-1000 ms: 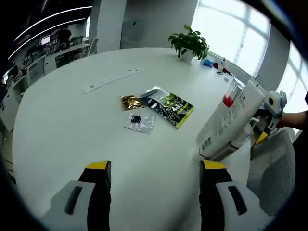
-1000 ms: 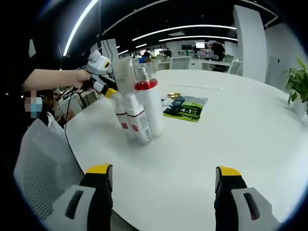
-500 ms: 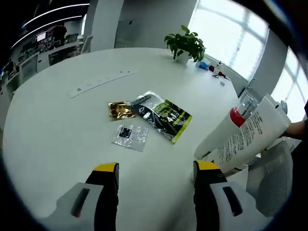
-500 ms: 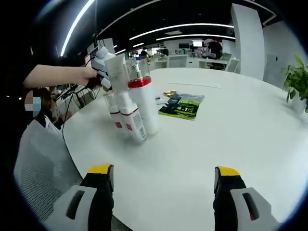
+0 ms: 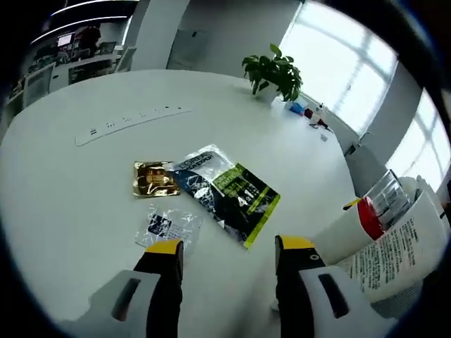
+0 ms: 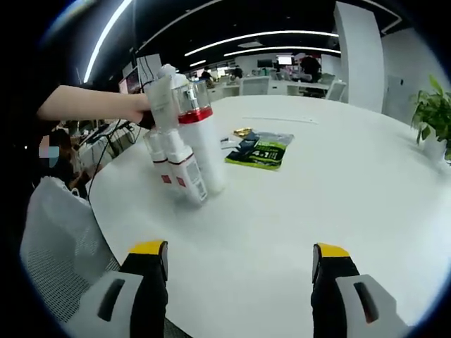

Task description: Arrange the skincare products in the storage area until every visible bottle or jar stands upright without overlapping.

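A tall white bottle with a red collar and clear cap [image 6: 199, 141] stands upright near the table's edge. Two small white tubes with red labels [image 6: 181, 172] stand against it, and a taller white tube [image 6: 159, 98] rises behind. In the left gripper view the red-collared bottle [image 5: 363, 222] and the printed white tube [image 5: 398, 257] lie just right of my left gripper [image 5: 231, 246]. It is open, with nothing between its jaws. My right gripper [image 6: 239, 250] is open over bare table, well short of the cluster.
A green-and-black packet [image 5: 229, 191], a gold sachet [image 5: 155, 179] and a clear sachet [image 5: 166, 225] lie flat ahead of the left gripper. A power strip [image 5: 130, 120] and a potted plant [image 5: 273, 69] sit farther back. A mesh chair [image 6: 56, 232] stands at the table's edge beside the cluster.
The left gripper has moved in close beside the bottles and toward the sachets, and its jaws stand slightly narrower. The right gripper has barely moved.
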`<state>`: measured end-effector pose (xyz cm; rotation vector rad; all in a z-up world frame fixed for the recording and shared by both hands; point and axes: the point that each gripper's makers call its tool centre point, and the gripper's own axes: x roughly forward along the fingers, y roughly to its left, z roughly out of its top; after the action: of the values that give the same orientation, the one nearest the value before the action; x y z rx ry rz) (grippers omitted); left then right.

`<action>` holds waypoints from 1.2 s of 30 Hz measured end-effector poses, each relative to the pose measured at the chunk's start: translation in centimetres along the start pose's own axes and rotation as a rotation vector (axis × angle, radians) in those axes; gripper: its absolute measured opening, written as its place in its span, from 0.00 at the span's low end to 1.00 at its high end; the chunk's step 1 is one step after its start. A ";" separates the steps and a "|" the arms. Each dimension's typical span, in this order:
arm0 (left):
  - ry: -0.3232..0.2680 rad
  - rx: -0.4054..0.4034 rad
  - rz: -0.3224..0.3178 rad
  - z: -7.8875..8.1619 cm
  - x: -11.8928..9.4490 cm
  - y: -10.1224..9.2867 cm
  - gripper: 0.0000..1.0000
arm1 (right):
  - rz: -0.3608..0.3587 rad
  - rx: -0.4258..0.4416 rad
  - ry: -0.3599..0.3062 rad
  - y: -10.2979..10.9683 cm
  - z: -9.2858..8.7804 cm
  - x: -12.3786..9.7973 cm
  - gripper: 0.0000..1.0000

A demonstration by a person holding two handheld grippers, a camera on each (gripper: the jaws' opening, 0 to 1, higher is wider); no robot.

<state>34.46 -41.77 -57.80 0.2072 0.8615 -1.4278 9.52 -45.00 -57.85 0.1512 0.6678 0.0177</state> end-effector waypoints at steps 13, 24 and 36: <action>-0.002 -0.014 -0.032 1.2 2.8 -0.7 0.41 | -0.017 0.009 -0.010 -1.7 1.0 0.8 0.88; 0.064 0.012 -0.015 0.9 4.7 -0.6 0.35 | -0.062 -0.007 -0.027 -4.6 2.6 1.6 0.87; 0.127 0.226 0.104 1.0 5.7 0.2 0.27 | -0.056 0.011 -0.011 -4.4 1.6 2.3 0.86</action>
<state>34.45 -46.74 -60.76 0.5113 0.7798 -1.4245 12.19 -49.41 -58.71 0.1434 0.6613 -0.0410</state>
